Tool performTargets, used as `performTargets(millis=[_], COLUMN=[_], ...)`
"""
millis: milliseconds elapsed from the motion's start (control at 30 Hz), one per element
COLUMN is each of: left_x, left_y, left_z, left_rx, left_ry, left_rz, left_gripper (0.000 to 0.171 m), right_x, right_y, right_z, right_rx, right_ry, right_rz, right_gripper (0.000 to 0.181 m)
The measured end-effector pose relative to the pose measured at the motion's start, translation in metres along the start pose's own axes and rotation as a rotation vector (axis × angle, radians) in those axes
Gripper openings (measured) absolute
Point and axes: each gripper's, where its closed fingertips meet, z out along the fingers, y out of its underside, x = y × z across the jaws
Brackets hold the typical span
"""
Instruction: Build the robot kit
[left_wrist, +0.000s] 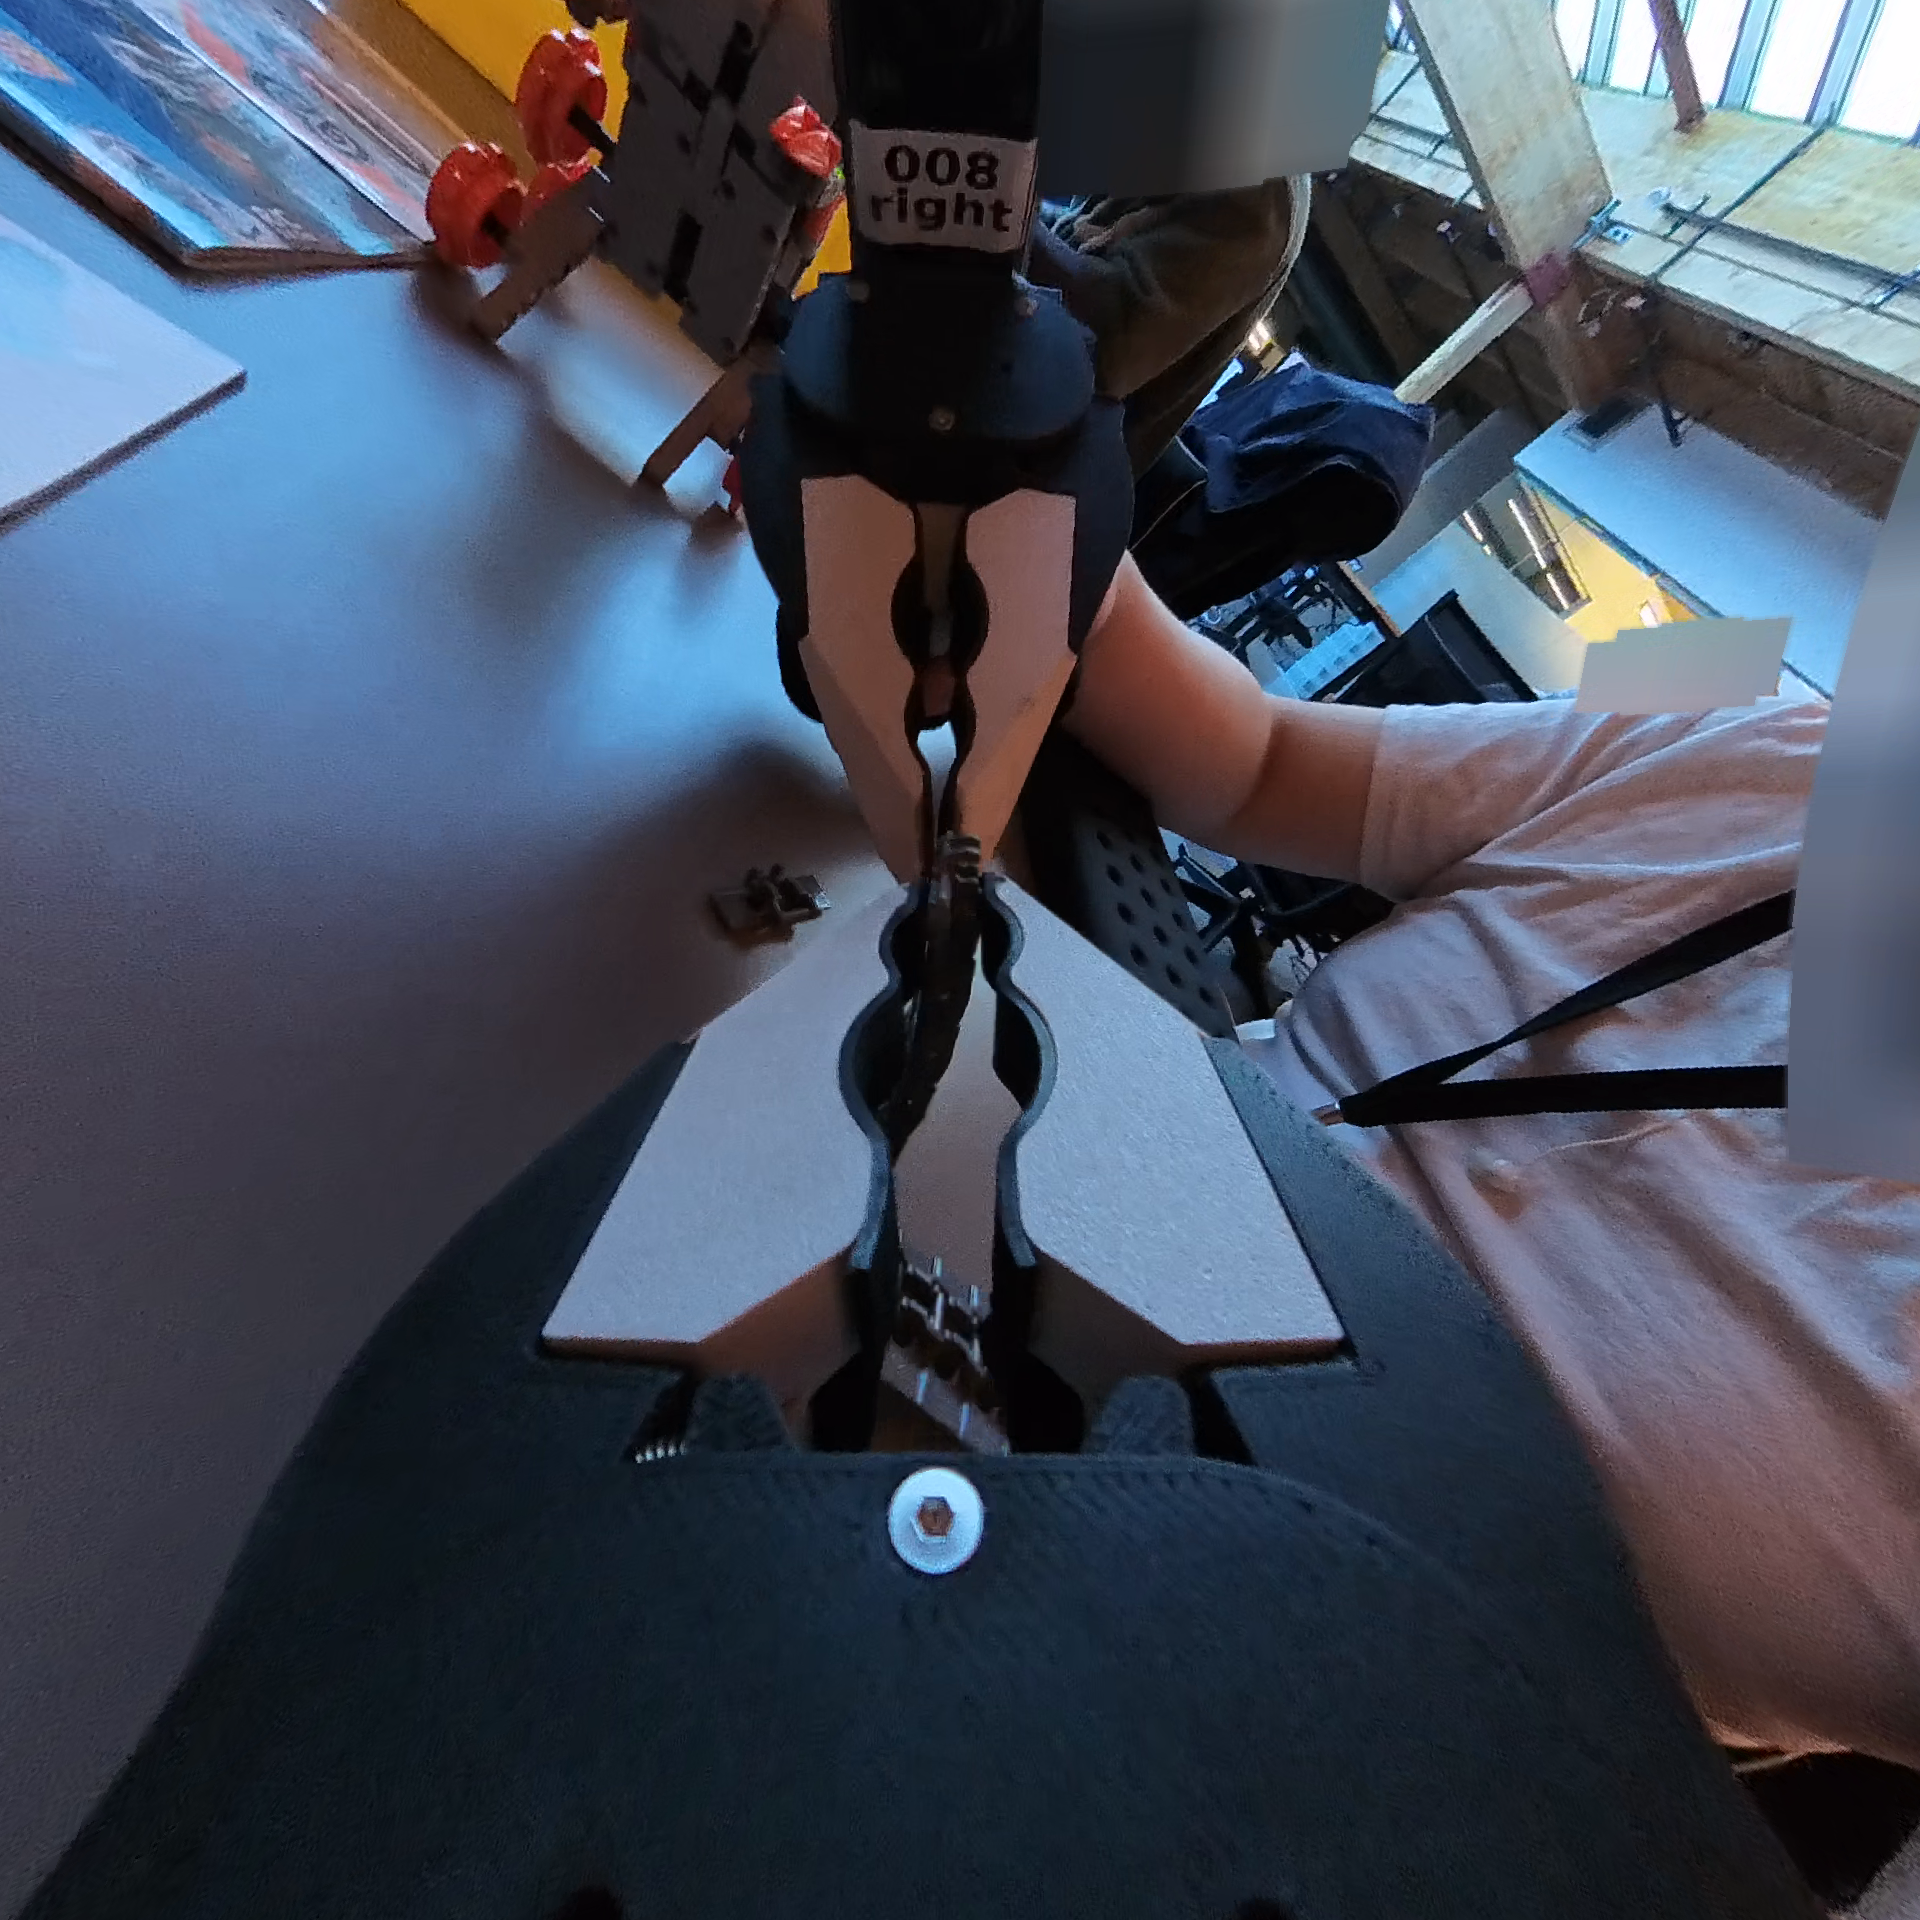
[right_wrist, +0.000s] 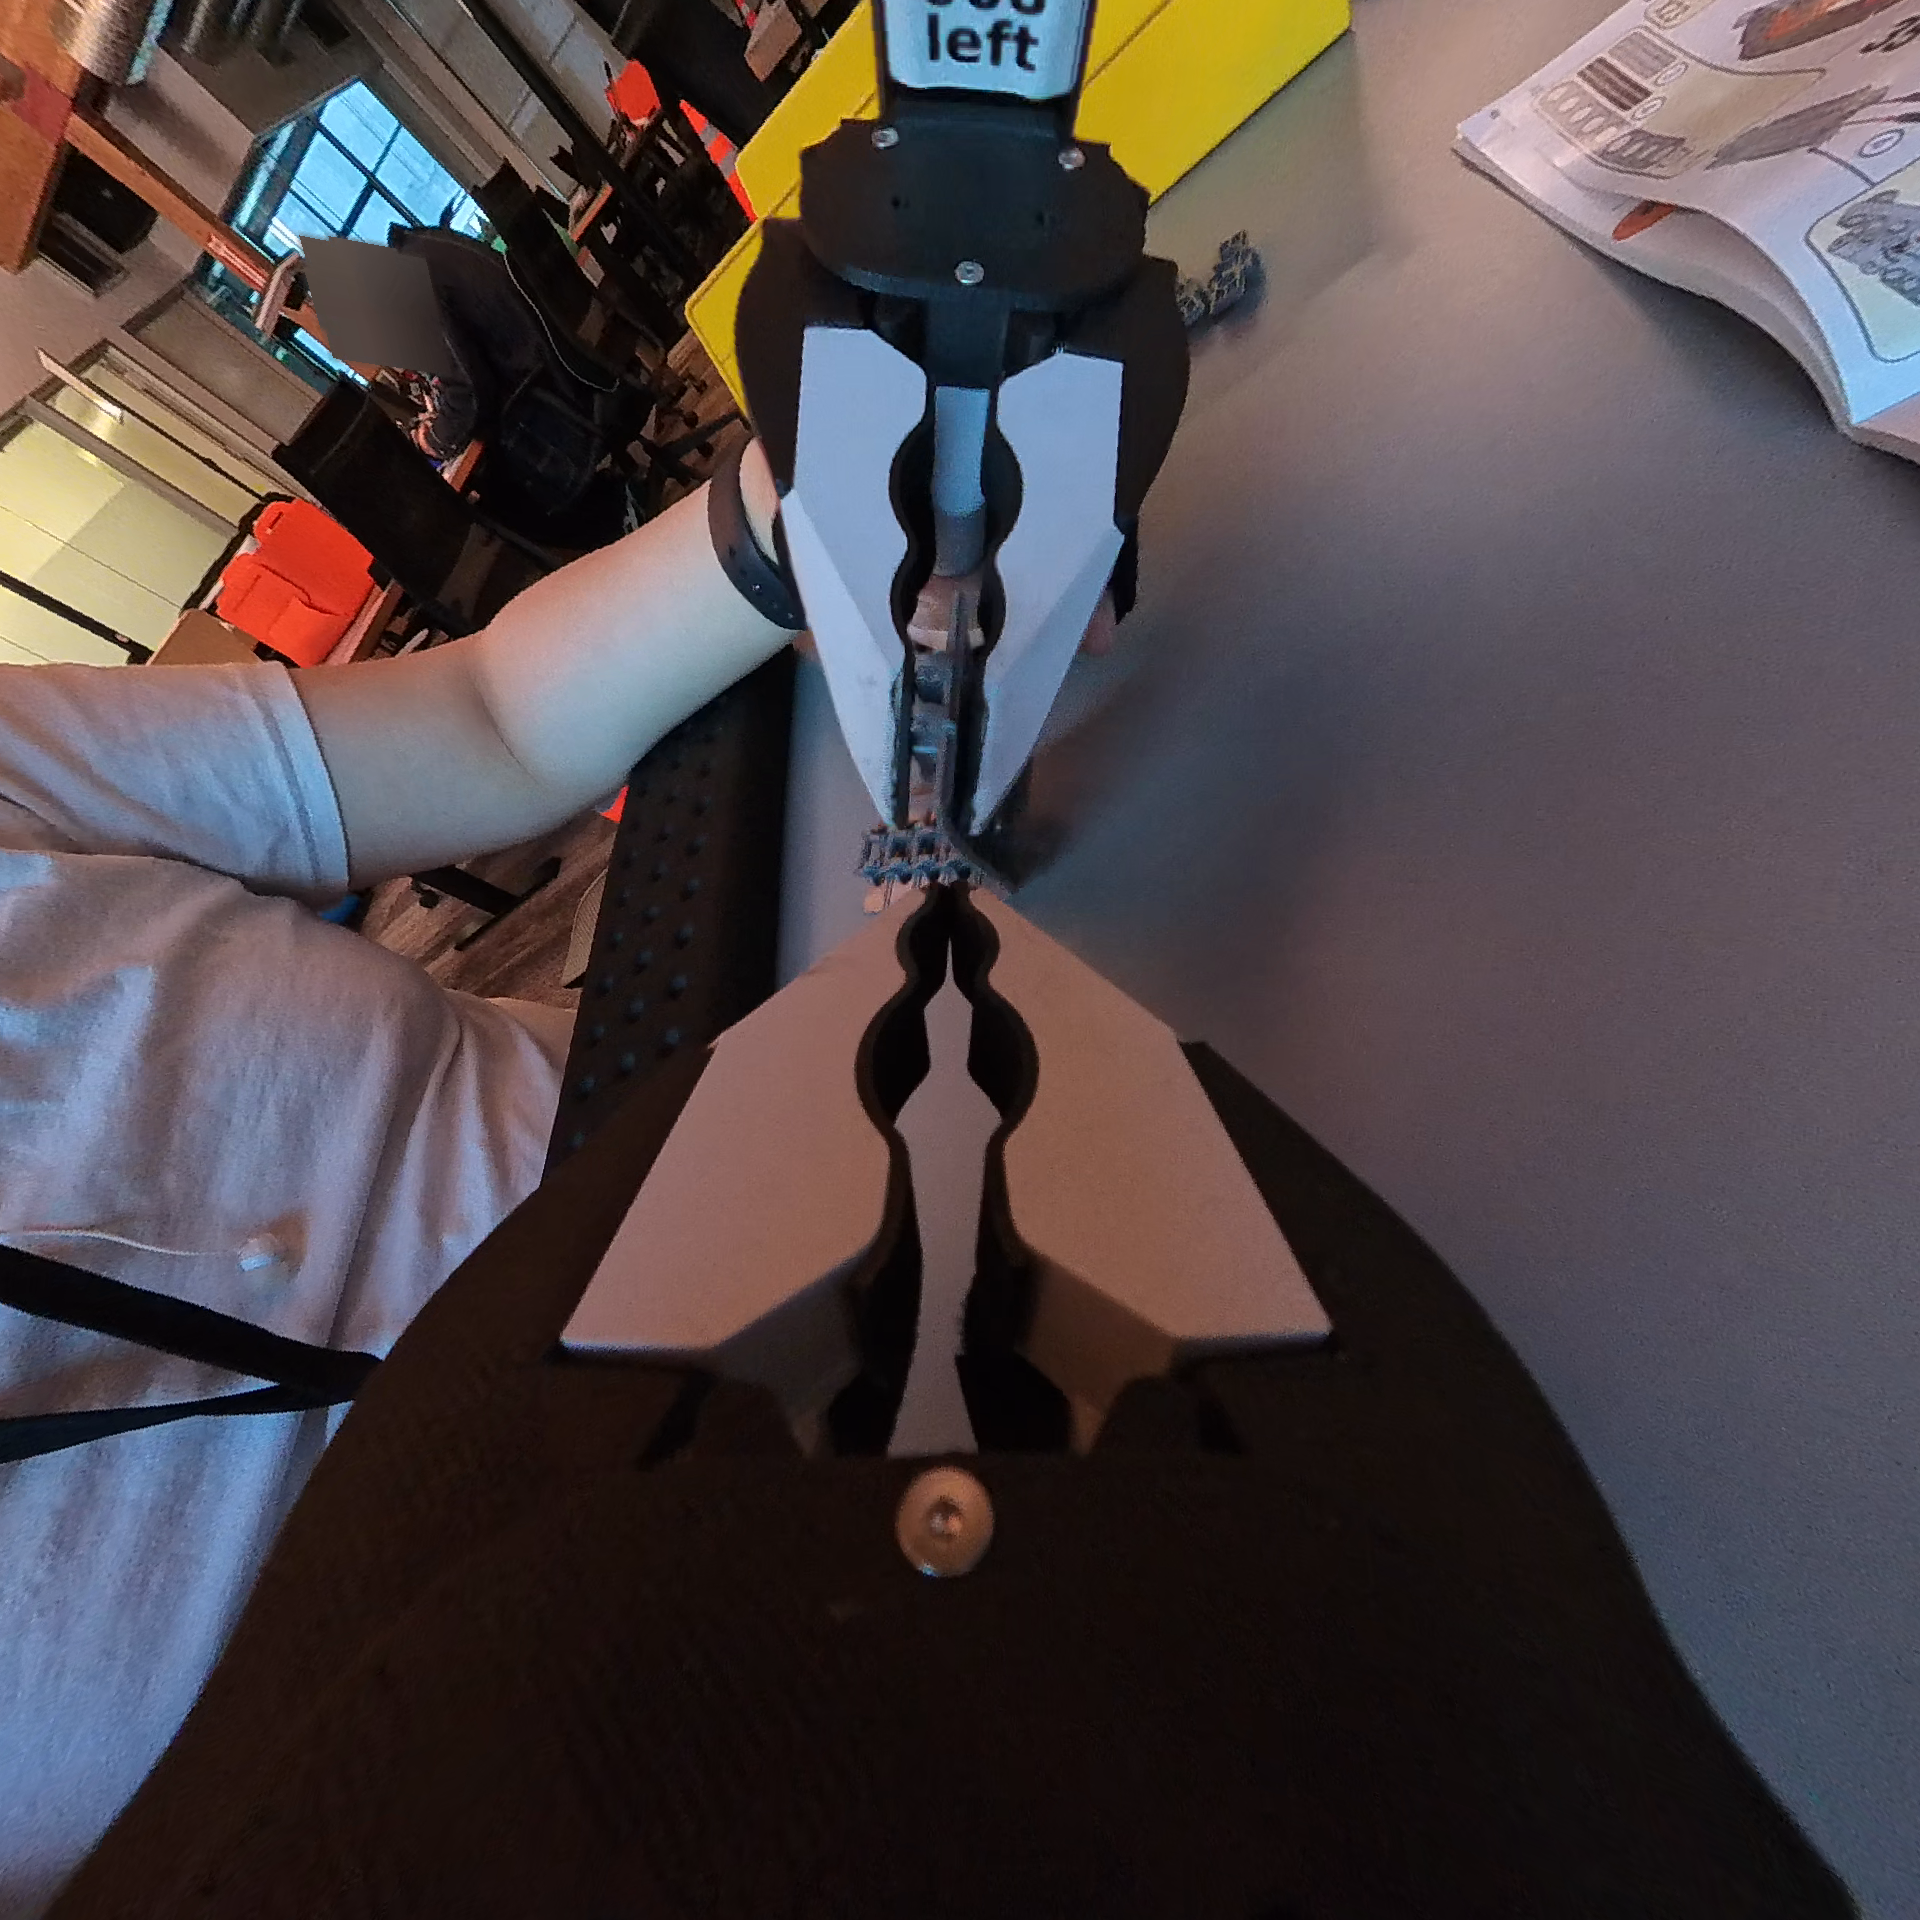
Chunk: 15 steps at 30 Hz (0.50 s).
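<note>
A short dark grey toy track chain (left_wrist: 940, 997) runs lengthwise between the fingers of my left gripper (left_wrist: 948, 894), which is shut on it. Its near end shows behind the pads (left_wrist: 940, 1325). My right gripper (left_wrist: 948, 821) faces it tip to tip and pinches the chain's far end. In the right wrist view, my right gripper (right_wrist: 948, 909) is shut at its tips on the end links of the chain (right_wrist: 914, 860). The left gripper (right_wrist: 930, 821) holds the other links just beyond. Both are held above the grey table (right_wrist: 1455, 935) near its front edge.
A loose track link (left_wrist: 769, 902) lies on the table. A grey toy model with red wheels (left_wrist: 473, 203) stands at the back. An open instruction booklet (right_wrist: 1714, 208), a yellow box (right_wrist: 1039, 135) and a small heap of links (right_wrist: 1221, 275) lie farther off. The person's arms and pink shirt (left_wrist: 1558, 1039) are close. The tips of both grippers are at nearly the same place.
</note>
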Motion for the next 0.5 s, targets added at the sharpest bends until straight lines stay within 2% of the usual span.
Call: performTargets(millis=[167,267,367,500], left_x=[-0.01,-0.007,-0.008,-0.007], left_y=[0.01,0.011,0.015,0.019], left_z=[0.001,0.005,0.008,0.009], left_rx=[-0.064,-0.074,-0.096,-0.116], left_ry=[-0.098,-0.082,-0.084,-0.081], left_rz=[0.078,0.059,0.063,0.065], left_gripper=[0.006,0.006,0.006,0.006], right_x=[-0.006,-0.006,-0.004,-0.005], right_y=[-0.007,-0.01,-0.006,-0.014], right_z=[-0.004,-0.003,0.001,-0.006], right_rx=[0.04,0.066,0.045,0.087], right_ry=[-0.033,-0.051,-0.061,-0.055], right_rz=[-0.02,0.012,0.025,0.005], right_gripper=[0.0,0.009,0.001,0.004])
